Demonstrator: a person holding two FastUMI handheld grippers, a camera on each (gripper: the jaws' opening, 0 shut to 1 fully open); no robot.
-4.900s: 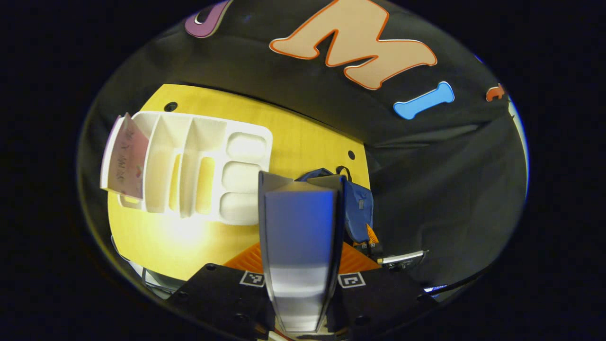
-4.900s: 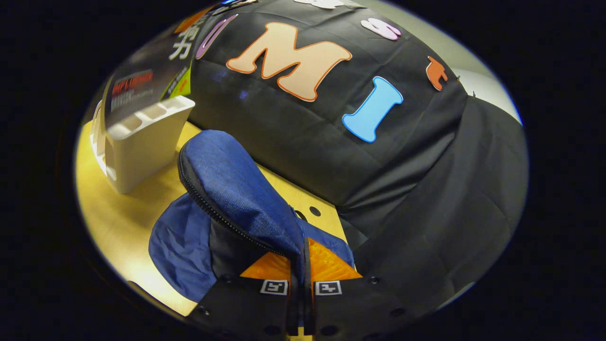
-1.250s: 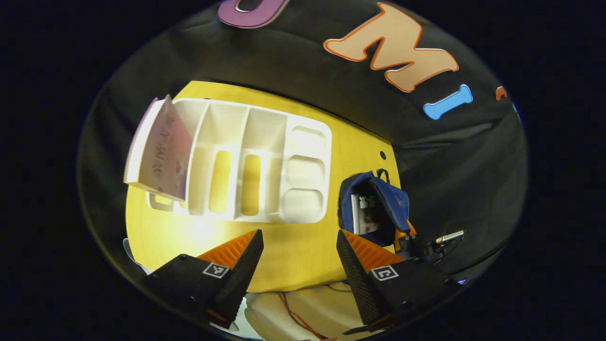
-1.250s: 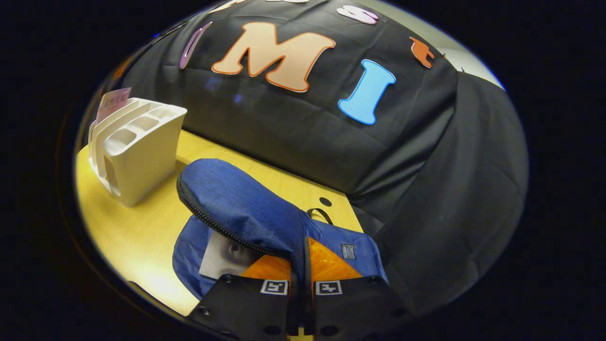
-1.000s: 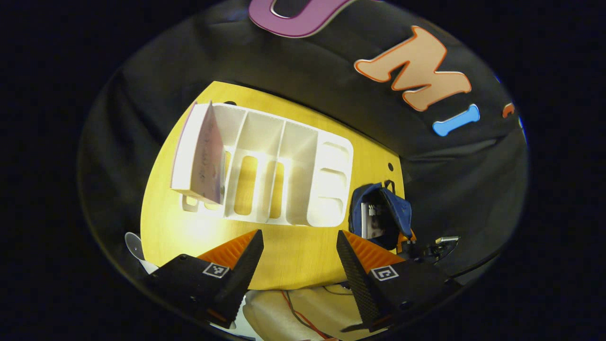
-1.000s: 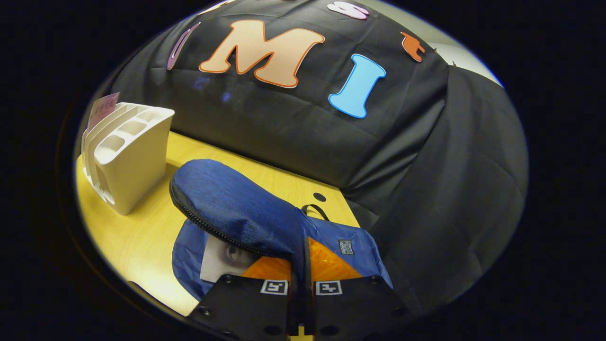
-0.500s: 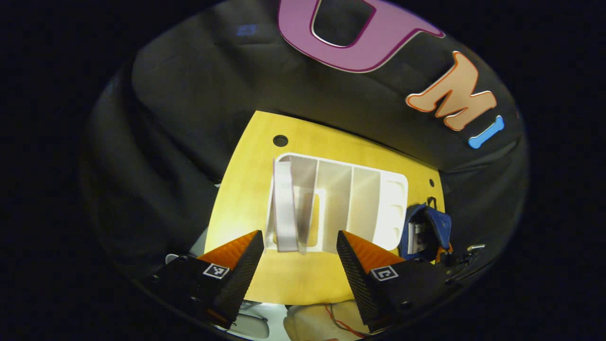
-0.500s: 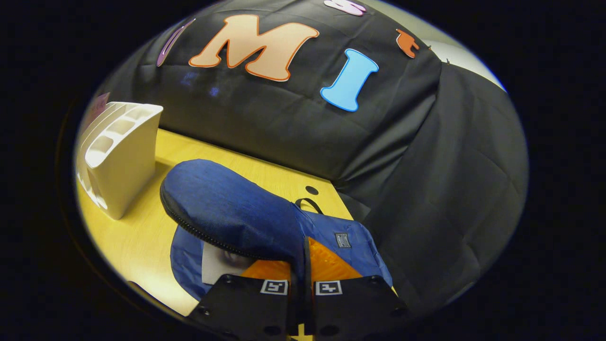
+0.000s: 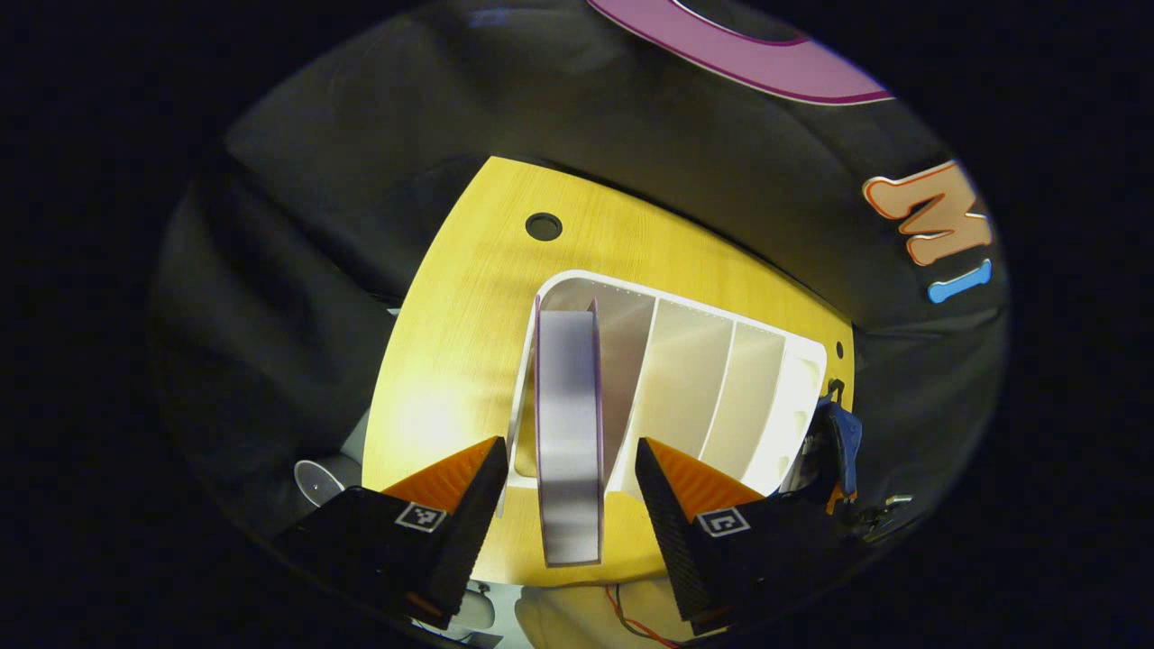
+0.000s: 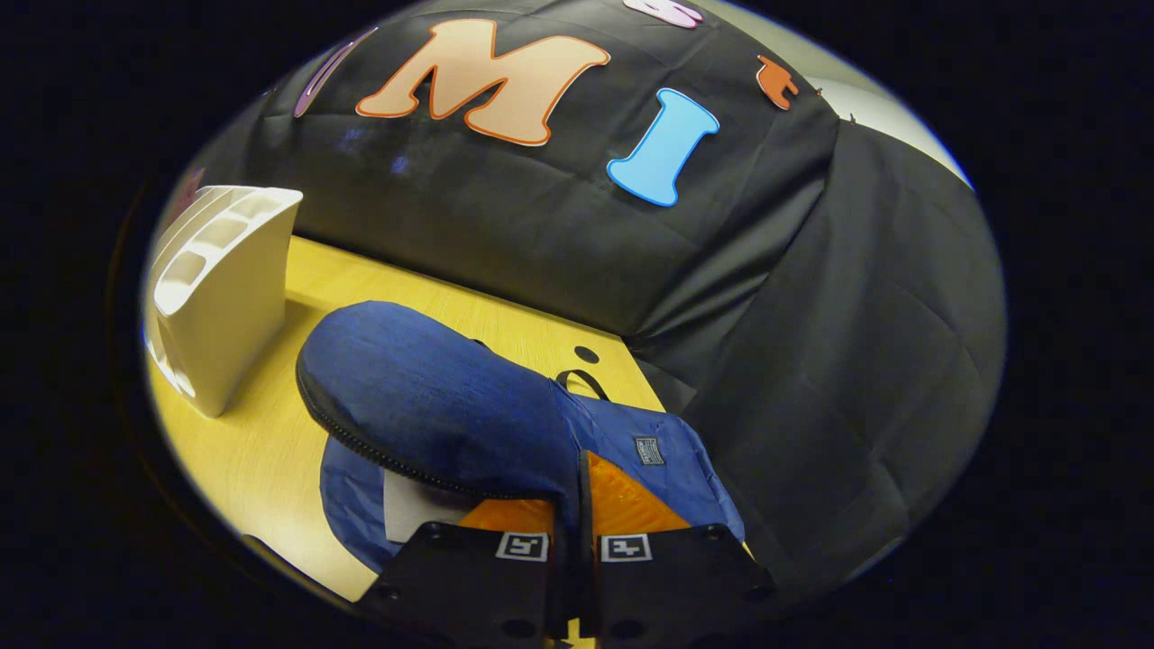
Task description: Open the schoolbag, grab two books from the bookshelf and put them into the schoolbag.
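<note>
A white bookshelf (image 9: pixel 712 379) stands on the yellow table (image 9: pixel 451 361). In its leftmost slot a pale book (image 9: pixel 570 424) stands upright. My left gripper (image 9: pixel 568 455) is open over it, one finger on each side of the book with a gap to both. In the right gripper view my right gripper (image 10: pixel 577 482) is shut on the lifted flap of the blue schoolbag (image 10: pixel 433 397). Under the flap shows a corner of a book (image 10: pixel 410 509) lying in the bag. The schoolbag (image 9: pixel 843 442) also appears right of the shelf in the left gripper view. The bookshelf (image 10: pixel 225 288) stands left of the bag.
The table has a round hole (image 9: pixel 544 225) behind the shelf and another hole (image 10: pixel 586 354) behind the bag. Black cloth walls close the back and right. Below the table's near edge are a white round object (image 9: pixel 315 478) and red cables (image 9: pixel 631 622).
My left gripper has let go of the first book, now in the bag, swung left to the shelf and come down around the remaining book. My right gripper still holds the flap.
</note>
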